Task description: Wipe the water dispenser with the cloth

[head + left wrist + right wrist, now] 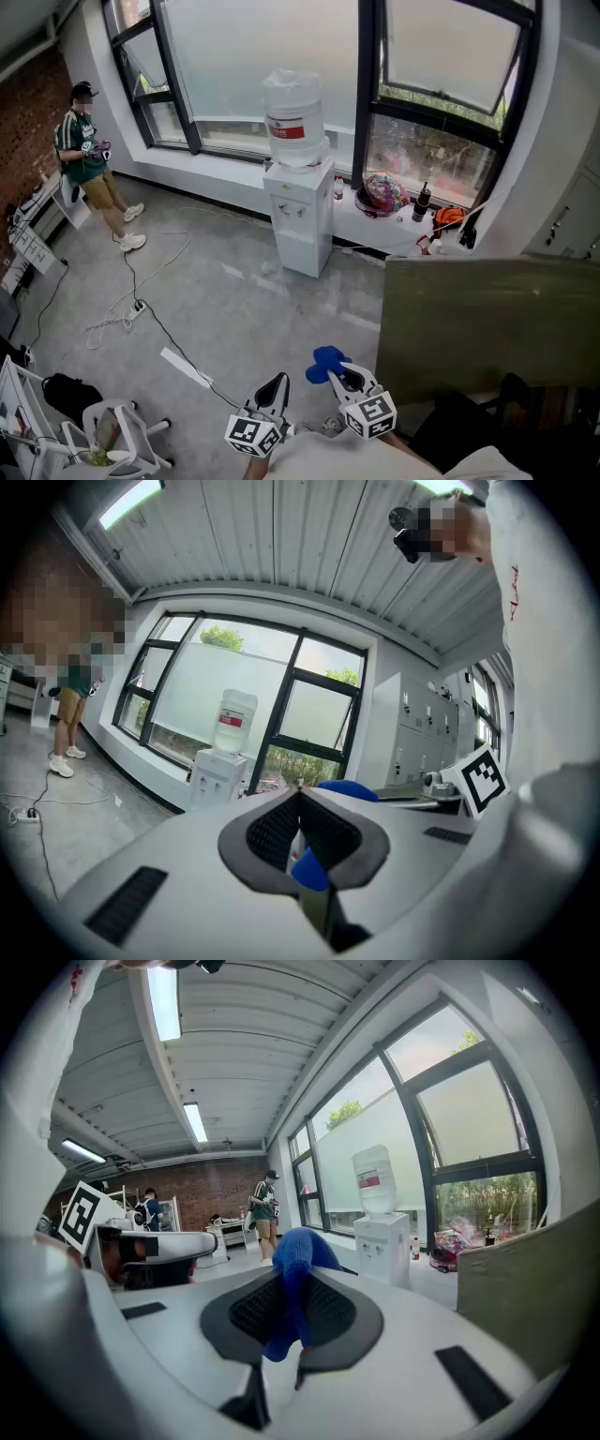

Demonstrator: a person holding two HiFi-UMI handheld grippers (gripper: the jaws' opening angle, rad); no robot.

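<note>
Wiping is not yet started: the right gripper (291, 1309) is clamped on the blue cloth (292, 1265), the left gripper (300, 829) is closed on nothing, and the water dispenser (300, 214) stands well apart by the window, still to be reached.

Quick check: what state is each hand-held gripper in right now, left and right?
Left hand-held gripper: closed, nothing between its jaws.
Right hand-held gripper: closed on the blue cloth.
</note>
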